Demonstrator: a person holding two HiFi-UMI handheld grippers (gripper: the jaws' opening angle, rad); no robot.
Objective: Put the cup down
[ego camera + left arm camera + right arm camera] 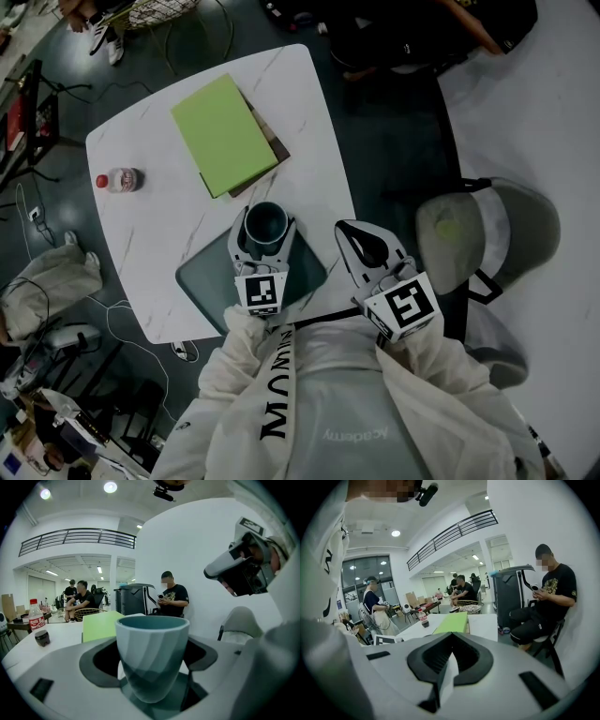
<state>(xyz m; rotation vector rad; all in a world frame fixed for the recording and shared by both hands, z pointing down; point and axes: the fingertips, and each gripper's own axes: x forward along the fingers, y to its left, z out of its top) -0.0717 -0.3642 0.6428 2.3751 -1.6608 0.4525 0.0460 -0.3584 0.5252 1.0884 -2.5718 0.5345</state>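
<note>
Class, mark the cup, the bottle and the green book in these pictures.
cup (152,663): left gripper view, outer wall.
bottle (124,179): head view, its body.
green book (223,134): head view, top cover.

Your left gripper (265,228) points straight ahead from your pale left sleeve (246,342), its jaws closed on either side of the upright cup (152,660). Your right gripper (364,246) is held beside it without touching and angles slightly inward toward the left one. Its jaws are pressed together with nothing between them. Both forearms are tucked close to your chest, and the marker cubes (263,292) face up.
</note>
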